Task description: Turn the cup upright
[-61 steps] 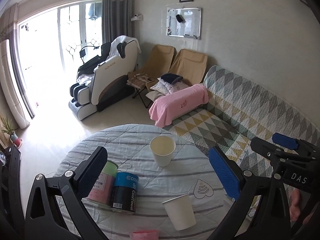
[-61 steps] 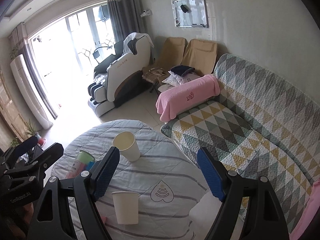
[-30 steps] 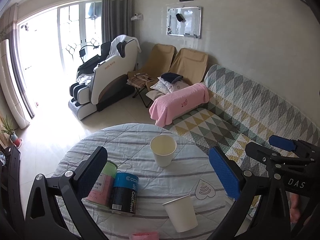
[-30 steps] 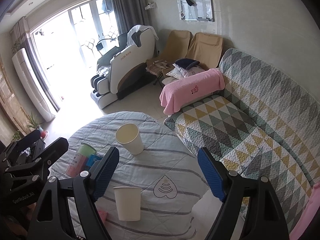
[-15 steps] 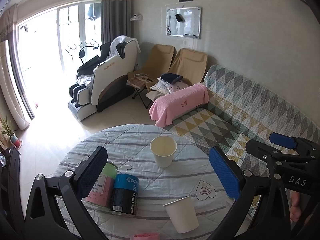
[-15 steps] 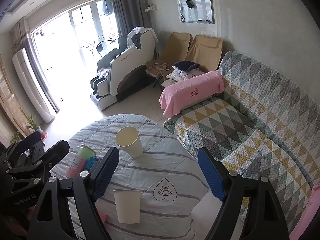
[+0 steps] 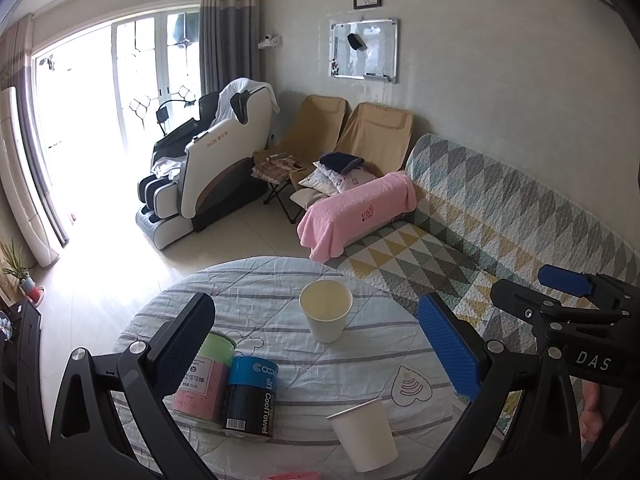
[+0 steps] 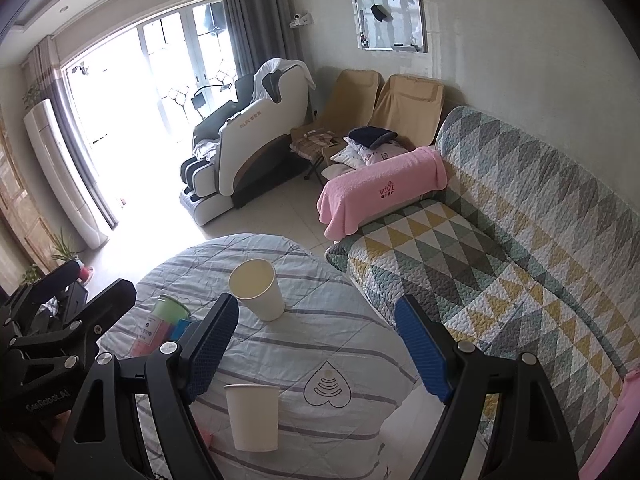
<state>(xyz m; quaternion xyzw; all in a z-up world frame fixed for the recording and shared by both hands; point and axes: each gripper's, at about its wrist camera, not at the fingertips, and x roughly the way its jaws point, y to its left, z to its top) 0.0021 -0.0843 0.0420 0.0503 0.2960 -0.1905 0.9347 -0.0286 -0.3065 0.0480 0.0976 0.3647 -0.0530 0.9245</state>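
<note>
Two white paper cups stand on a round table with a striped cloth (image 7: 280, 308). The far cup (image 7: 326, 310) stands upright with its mouth up; it also shows in the right wrist view (image 8: 258, 288). The near cup (image 7: 364, 434) stands close to the front edge, seemingly mouth up too; in the right wrist view (image 8: 252, 416) it sits low between the fingers. My left gripper (image 7: 320, 352) is open and empty above the table. My right gripper (image 8: 316, 344) is open and empty too; it also shows at the right edge of the left wrist view (image 7: 560, 292).
Two canisters stand at the table's left: a pink one with a green lid (image 7: 206, 376) and a dark one with a blue lid (image 7: 252, 396). A quilted sofa (image 7: 500, 216) with a pink towel (image 7: 356, 208) runs along the right. A massage chair (image 7: 208, 168) stands behind.
Both grippers stay open and drift only slightly. The right wrist view has shifted a little, with the cups lower and farther left in it. The cups and canisters have not moved.
</note>
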